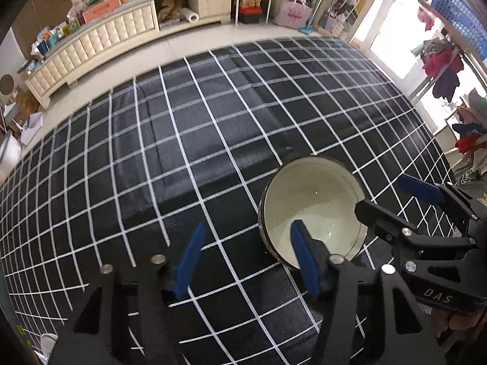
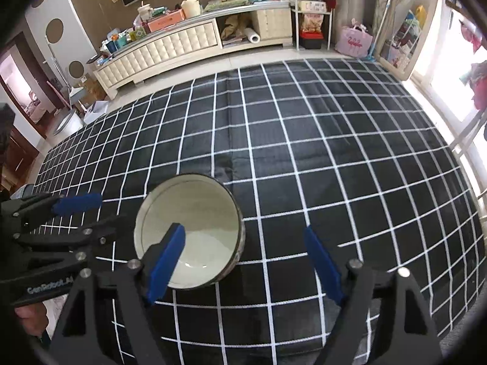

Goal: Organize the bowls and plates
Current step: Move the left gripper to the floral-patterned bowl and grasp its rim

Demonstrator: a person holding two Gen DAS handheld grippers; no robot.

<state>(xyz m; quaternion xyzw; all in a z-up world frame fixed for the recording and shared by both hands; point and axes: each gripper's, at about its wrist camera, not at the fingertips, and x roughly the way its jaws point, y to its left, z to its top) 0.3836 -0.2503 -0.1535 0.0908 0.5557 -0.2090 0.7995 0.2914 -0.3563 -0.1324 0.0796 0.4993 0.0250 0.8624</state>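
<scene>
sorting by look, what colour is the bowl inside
Pale cream white inside the bowl, with a dark patterned outside; clearest in the right wrist view.

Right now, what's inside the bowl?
The bowl looks empty: a bare pale interior in both views. Each tool's blue pad covers part of it, so a small patch of the near inner side stays unseen.

The bowl (image 2: 194, 231) looks like glossy glazed ceramic; the checked cloth (image 2: 304, 158) is matt, perhaps woven.

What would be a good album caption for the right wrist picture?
Two open grippers flank an empty cream bowl on a black grid-patterned cloth.
</scene>
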